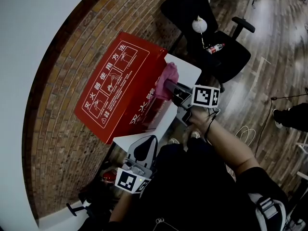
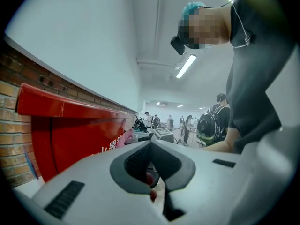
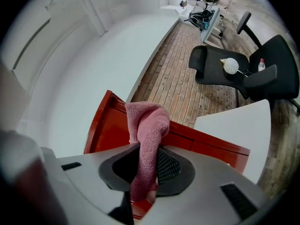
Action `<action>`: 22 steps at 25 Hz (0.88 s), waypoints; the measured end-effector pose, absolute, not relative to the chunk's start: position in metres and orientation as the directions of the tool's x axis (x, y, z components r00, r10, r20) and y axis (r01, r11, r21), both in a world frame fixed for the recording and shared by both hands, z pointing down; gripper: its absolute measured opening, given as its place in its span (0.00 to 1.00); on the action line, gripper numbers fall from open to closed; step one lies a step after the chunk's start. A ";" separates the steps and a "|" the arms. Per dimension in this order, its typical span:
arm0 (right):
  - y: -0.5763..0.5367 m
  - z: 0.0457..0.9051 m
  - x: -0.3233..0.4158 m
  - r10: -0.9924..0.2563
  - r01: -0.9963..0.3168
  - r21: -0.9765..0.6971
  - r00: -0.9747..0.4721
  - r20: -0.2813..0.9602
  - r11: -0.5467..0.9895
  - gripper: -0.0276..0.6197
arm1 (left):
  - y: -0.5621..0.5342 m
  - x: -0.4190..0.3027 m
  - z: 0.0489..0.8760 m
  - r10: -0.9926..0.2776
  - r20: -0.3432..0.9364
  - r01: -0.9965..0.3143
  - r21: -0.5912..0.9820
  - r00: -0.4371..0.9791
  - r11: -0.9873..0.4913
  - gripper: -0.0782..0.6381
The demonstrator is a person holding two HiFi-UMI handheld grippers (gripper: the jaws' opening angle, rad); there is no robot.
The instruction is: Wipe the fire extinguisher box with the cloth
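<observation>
1. The red metal fire extinguisher box (image 1: pixel 120 85) with white printed diagrams on its sloping lid sits hard against the brick wall (image 1: pixel 62 95), so there is no room behind its back edge.
2. A white flat counter (image 1: pixel 187 69) runs along the box's near side and past its end nearer the chair. Whether the box stands on it I cannot tell.
3. The right gripper (image 1: pixel 172 88) has its jaws clamped on the pink knitted cloth (image 1: pixel 168 78). In the right gripper view the cloth (image 3: pixel 147 139) passes down between the pads, and its bunched free end stands up beyond the jaw tips (image 3: pixel 149 170).
4. The cloth lies at the box's front face, close to the upper edge and near the end corner – it looks to be touching the red surface (image 3: pixel 101 130).
5. The left gripper (image 1: pixel 150 141) is low, near the opposite end of the box and clear of it. Its jaws are pressed together with nothing held (image 2: pixel 151 146). In its own view the box's long front (image 2: pixel 79 139) stretches away on its left.
6. The long front face between the two grippers is unobstructed.
7. A black wheeled office chair (image 1: pixel 216 47) stands just beyond the counter's far corner, with a white ball (image 1: pixel 199 24) and a small bottle (image 1: pixel 215 47) on its seat – the tightest spot around the box.
8. To the right, the wooden plank floor (image 1: pixel 274 47) is largely open.
</observation>
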State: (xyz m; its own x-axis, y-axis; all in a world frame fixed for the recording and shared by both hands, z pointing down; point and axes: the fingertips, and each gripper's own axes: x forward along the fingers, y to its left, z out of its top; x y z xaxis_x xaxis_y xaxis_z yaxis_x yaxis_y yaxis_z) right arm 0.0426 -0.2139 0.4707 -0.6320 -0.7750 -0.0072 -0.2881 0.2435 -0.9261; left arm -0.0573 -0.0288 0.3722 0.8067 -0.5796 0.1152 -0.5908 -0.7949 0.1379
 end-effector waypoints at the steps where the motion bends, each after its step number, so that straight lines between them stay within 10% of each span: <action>1: -0.214 0.474 0.044 -0.776 -0.293 -0.926 -0.631 0.000 0.239 0.17 | -0.030 -0.057 0.374 -0.585 0.118 -0.597 0.138 0.802 -0.791 0.14; 22: -0.224 0.538 0.055 -0.782 -0.369 -0.920 -0.609 0.130 0.135 0.17 | -0.038 -0.050 0.394 -0.622 0.169 -0.643 0.132 0.764 -0.754 0.14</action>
State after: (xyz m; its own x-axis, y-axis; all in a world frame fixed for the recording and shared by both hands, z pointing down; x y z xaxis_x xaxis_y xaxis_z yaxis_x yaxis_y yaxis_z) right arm 0.0551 -0.2243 0.5377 -0.6092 -0.7823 0.1296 -0.3691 0.1351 -0.9195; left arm -0.0499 -0.0381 0.3944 0.7643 -0.6224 0.1689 -0.6433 -0.7541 0.1324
